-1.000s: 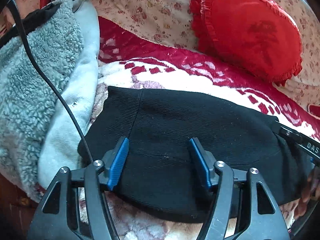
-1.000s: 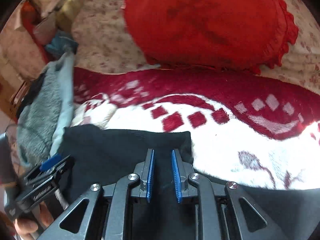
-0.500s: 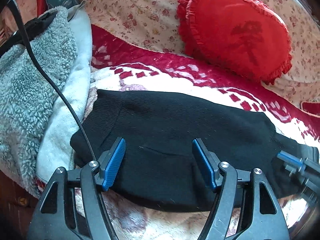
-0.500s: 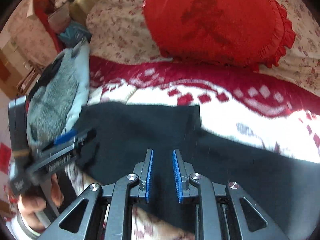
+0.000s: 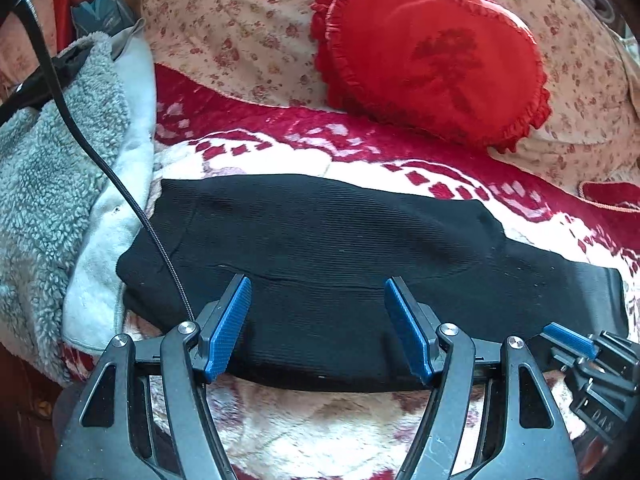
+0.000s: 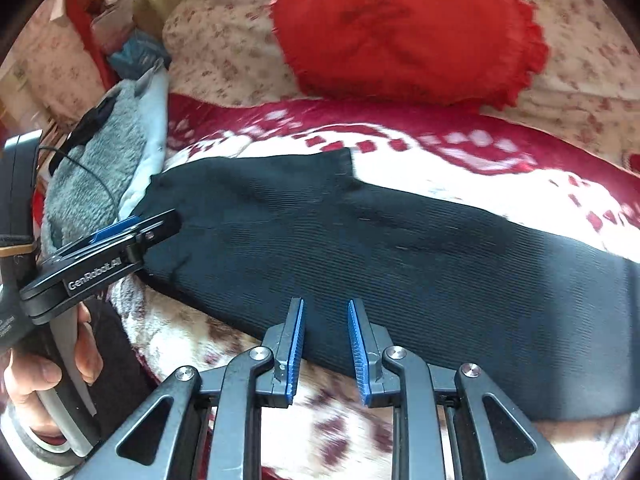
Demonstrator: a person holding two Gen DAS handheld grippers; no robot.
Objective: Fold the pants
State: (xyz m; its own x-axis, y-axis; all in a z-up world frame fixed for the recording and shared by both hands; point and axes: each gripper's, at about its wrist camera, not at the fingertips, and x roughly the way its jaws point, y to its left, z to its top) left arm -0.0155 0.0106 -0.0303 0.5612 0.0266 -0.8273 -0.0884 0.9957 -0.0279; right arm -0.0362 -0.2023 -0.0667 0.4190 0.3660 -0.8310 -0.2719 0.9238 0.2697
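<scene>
The black ribbed pants lie folded over on a red and white blanket, a shorter top layer on a longer lower one. They also show in the right wrist view. My left gripper is open and empty, its blue pads over the pants' near edge. My right gripper is open a little, holding nothing, at the near edge of the pants. The left gripper's side shows in the right wrist view; the right gripper's tip shows in the left wrist view.
A red heart-shaped cushion rests on a floral pillow at the back. A grey fleece garment is heaped at the left beside the pants. A black cable runs over it to my left gripper.
My right gripper has let go of the pants, opened slightly and drawn back. My left gripper stayed open and drew back toward the near edge. The top layer now lies flat.
</scene>
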